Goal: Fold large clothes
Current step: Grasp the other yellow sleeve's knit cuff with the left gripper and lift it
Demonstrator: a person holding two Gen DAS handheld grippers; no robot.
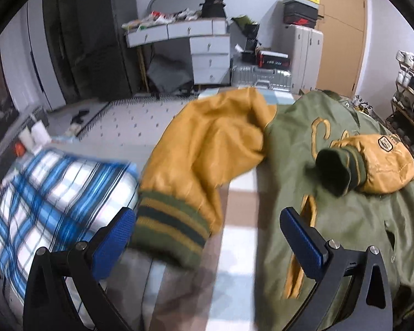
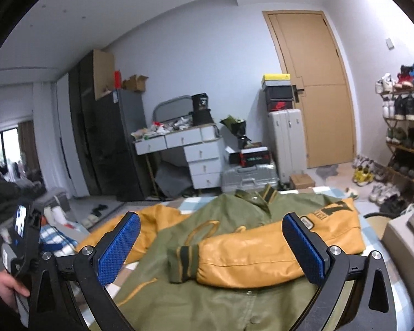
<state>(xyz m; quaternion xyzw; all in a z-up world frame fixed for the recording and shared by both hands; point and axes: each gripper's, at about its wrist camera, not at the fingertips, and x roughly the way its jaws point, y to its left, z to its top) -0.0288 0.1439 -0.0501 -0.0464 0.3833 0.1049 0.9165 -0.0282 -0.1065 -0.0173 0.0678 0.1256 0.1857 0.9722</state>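
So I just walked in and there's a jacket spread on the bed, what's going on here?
A person holding a gripper in each hand is folding a green jacket with yellow sleeves on the bed. One sleeve already lies folded across the jacket's front. The other sleeve is still out to the side. The left gripper is at that sleeve's striped cuff, its jaws open, nothing gripped. The right gripper hovers over the folded sleeve, jaws wide open and empty.
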